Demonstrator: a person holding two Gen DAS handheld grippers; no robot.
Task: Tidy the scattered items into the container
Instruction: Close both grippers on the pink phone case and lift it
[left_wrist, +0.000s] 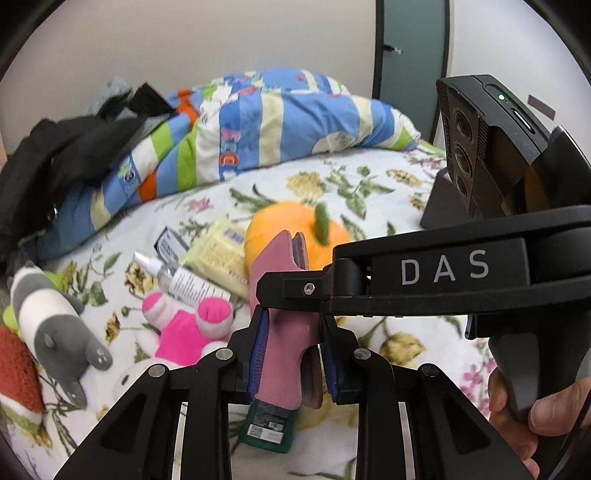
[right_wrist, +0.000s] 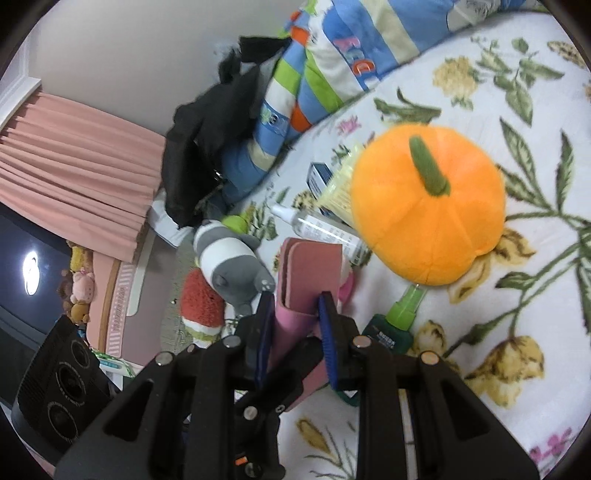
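Sprawling across the floral bedspread (right_wrist: 517, 122), the clutter waits around the orange plush pumpkin (right_wrist: 428, 206), no container showing, while just in front of it the left gripper (left_wrist: 290, 343) and right gripper (right_wrist: 295, 325), jaws narrow, each pinch one pink folded case (left_wrist: 286, 321), seemingly sharing its lift.

On the floral bedspread (right_wrist: 480, 332) I count four plush toys: one orange pumpkin (right_wrist: 428, 206), one grey-striped animal (left_wrist: 55, 325), one pink-and-white one (left_wrist: 184, 328), one red one (left_wrist: 18, 369). Two spray bottles: clear (left_wrist: 181, 280), green (right_wrist: 395, 325). Possibly two packets, blurred.
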